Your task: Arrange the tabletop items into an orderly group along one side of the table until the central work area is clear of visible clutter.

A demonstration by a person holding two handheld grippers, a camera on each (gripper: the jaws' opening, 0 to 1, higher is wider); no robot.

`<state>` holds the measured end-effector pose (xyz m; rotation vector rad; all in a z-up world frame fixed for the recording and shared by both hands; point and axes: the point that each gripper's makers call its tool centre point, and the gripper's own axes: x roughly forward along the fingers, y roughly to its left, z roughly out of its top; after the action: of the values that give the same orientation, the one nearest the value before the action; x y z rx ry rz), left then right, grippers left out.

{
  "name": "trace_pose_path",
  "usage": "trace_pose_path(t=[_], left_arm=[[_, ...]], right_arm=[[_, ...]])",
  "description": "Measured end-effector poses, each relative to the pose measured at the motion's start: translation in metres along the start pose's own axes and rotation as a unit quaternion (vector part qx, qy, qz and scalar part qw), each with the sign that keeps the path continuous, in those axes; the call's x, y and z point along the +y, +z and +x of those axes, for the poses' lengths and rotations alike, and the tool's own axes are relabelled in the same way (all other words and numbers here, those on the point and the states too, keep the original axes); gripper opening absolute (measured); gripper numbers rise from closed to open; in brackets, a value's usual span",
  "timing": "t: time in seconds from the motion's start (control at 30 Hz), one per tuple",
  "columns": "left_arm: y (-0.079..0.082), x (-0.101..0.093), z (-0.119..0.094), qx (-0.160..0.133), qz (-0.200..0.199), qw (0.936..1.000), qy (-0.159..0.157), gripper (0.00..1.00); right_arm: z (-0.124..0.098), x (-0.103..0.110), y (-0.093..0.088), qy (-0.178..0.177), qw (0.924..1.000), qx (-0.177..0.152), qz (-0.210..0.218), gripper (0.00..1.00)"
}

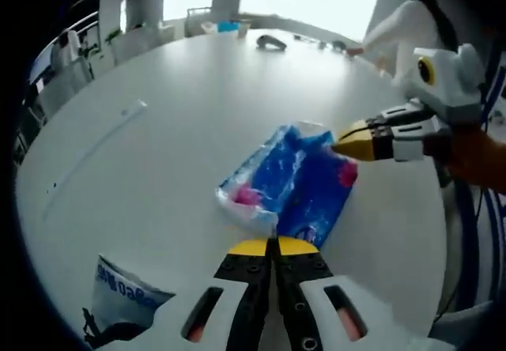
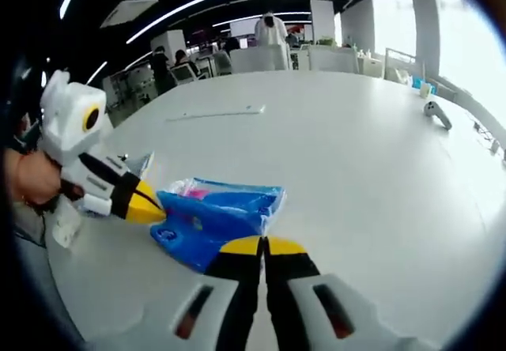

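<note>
- Our left gripper (image 1: 273,246): jaws pressed together, yellow tips meeting, nothing between them; the blue packet (image 1: 288,181) lies just ahead of the tips, touching or nearly so.
- Our right gripper (image 2: 266,246): jaws likewise clenched and empty, with the same packet just ahead and left of its tips.
- Both tips sit at opposite ends of the packet on the white table (image 1: 174,122).
- Risk: with jaws closed we can only push; the slick wrapper may slide, spin or buckle rather than travel straight.
- Risk: pinching from both ends could crumple it.
- The white pouch (image 1: 122,292) sits left of the left jaws, near the table edge; a careless sweep could knock it off.
- A dark object (image 2: 436,113) lies well ahead to the right, not yet grouped.
</note>
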<state>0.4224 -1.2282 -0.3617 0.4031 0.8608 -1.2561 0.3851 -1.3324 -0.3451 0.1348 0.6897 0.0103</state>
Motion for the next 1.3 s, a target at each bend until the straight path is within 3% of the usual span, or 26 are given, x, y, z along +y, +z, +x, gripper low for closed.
trace_pose_path(t=[0.7,1.3], left_arm=[[-0.009,0.001,0.001,-0.001,-0.006,1.0,-0.001,0.12],[-0.011,-0.001,-0.006,-0.001,0.004,1.0,0.006,0.19]], right_arm=[[0.008,-0.001,-0.01,0.0,0.9998,0.02,0.008,0.04],[0.005,-0.002,-0.007,-0.007,0.9998,0.015,0.014,0.08]])
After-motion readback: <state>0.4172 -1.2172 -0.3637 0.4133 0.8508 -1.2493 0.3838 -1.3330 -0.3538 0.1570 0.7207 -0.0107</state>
